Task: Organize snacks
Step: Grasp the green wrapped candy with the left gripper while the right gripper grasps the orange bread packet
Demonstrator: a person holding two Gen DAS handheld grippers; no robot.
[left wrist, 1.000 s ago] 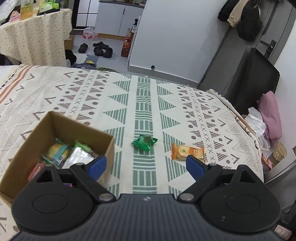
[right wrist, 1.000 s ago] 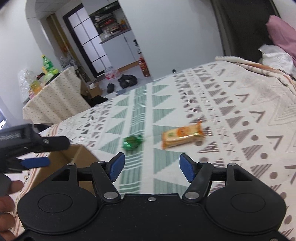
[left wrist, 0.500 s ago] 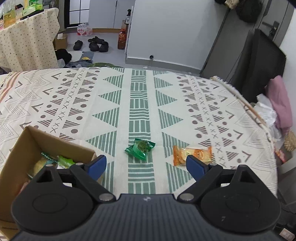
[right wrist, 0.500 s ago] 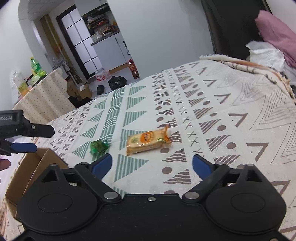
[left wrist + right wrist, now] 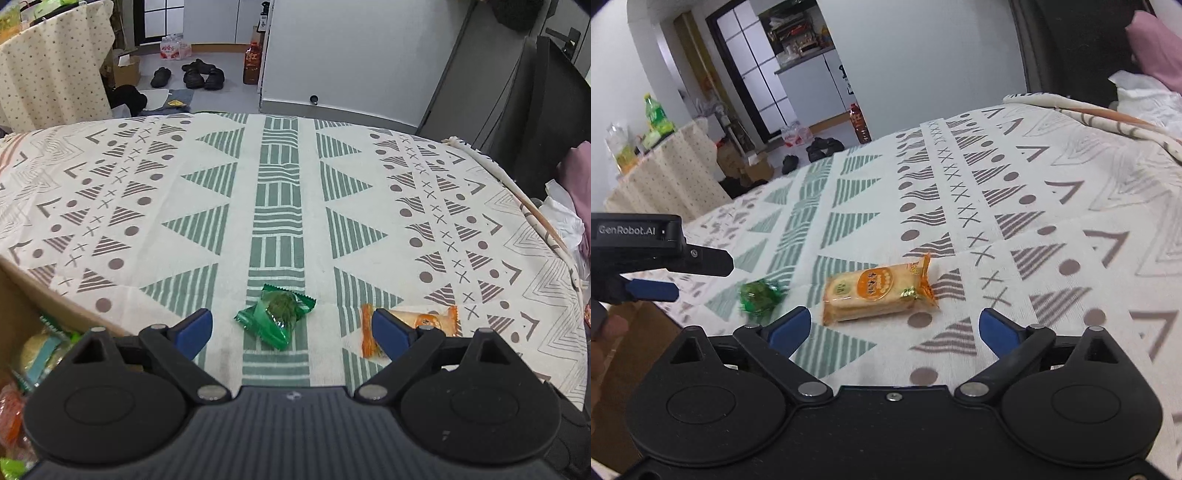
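A green snack packet [image 5: 275, 319] lies on the patterned cloth, just ahead of my left gripper [image 5: 290, 325], which is open with nothing between its fingers. Right of the green one lies an orange cracker packet [image 5: 434, 319], partly hidden behind the left gripper's right finger. In the right wrist view the orange cracker packet [image 5: 875, 291] lies just ahead of my open right gripper [image 5: 895, 319], a little left of its middle. The green packet [image 5: 761, 295] sits further left, below the left gripper [image 5: 690, 277]. A cardboard box [image 5: 22, 291] with several snacks in it stands at the left.
The patterned cloth [image 5: 280, 192] covers a wide flat surface that drops off at the far and right edges. Beyond it are shoes on the floor, a bottle and a cloth-draped table [image 5: 665, 173]. A hand [image 5: 605, 332] shows at the left beside the box.
Both grippers have come down and nearer the two packets. The right gripper's jaws have widened. The box has slid toward the left edge of the left wrist view.
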